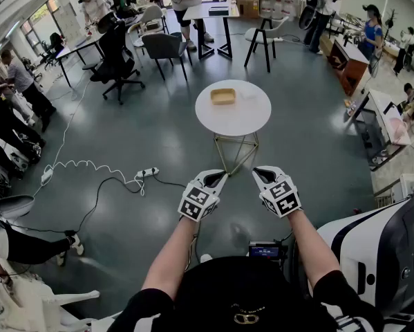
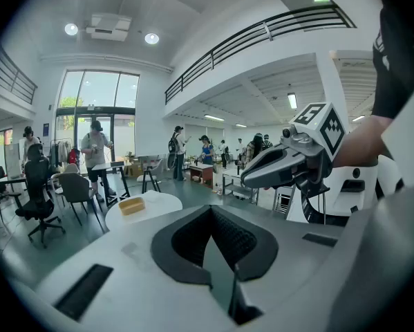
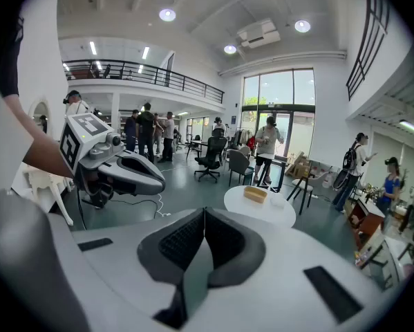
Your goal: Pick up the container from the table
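Note:
A shallow tan container [image 1: 222, 96] rests on a round white table [image 1: 248, 120] some way ahead of me. It also shows small in the left gripper view, container [image 2: 131, 205] on the table [image 2: 158, 200], and in the right gripper view, container [image 3: 255, 194] on the table [image 3: 262, 213]. My left gripper [image 1: 218, 178] and right gripper [image 1: 260, 173] are held side by side over the floor, short of the table, pointing at it. Both are shut with nothing in them, as the left gripper [image 2: 210, 209] and right gripper [image 3: 204, 211] views show.
A small clear item [image 1: 251, 94] lies beside the container. The table stands on a thin wire base [image 1: 236, 154]. A power strip and cable [image 1: 146, 173] lie on the floor at left. Chairs [image 1: 164, 48], desks and several people fill the far room. A large white machine [image 1: 386, 247] stands close at right.

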Demonstrator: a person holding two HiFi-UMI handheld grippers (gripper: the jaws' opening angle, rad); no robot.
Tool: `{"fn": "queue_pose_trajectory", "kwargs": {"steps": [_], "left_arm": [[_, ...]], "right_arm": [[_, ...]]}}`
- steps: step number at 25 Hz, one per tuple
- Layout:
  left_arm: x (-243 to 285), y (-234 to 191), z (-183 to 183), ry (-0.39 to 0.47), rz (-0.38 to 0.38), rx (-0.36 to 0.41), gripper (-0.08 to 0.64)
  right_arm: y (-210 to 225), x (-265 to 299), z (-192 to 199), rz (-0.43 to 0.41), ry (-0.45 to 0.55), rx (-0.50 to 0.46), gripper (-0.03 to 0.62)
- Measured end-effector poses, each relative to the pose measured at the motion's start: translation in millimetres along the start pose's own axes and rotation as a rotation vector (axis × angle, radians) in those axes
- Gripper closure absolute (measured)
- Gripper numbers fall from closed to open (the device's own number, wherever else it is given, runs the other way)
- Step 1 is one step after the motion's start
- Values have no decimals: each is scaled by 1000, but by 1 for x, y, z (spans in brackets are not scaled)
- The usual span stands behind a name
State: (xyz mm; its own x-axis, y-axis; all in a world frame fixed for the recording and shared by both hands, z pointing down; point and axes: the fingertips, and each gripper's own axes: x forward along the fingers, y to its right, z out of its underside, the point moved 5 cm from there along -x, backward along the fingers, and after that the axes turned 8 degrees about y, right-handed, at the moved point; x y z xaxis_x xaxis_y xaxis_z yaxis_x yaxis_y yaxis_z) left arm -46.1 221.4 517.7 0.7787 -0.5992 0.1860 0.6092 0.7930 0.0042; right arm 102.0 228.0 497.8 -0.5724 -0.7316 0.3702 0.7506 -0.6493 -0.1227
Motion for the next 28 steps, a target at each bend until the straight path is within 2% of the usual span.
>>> {"fn": "queue_pose_trajectory", "kwargs": {"steps": [10,17,28], "left_arm": [[1,3,-1,-3,1,11,561],[2,10,2,2,3,2,561],[23,30,8,-11,-23,-7,561]], "right_arm": [[1,-1,0,-18,0,0,526],[4,-11,4,6,30,10,526],[26,-31,29,-14,22,31,526]]}}
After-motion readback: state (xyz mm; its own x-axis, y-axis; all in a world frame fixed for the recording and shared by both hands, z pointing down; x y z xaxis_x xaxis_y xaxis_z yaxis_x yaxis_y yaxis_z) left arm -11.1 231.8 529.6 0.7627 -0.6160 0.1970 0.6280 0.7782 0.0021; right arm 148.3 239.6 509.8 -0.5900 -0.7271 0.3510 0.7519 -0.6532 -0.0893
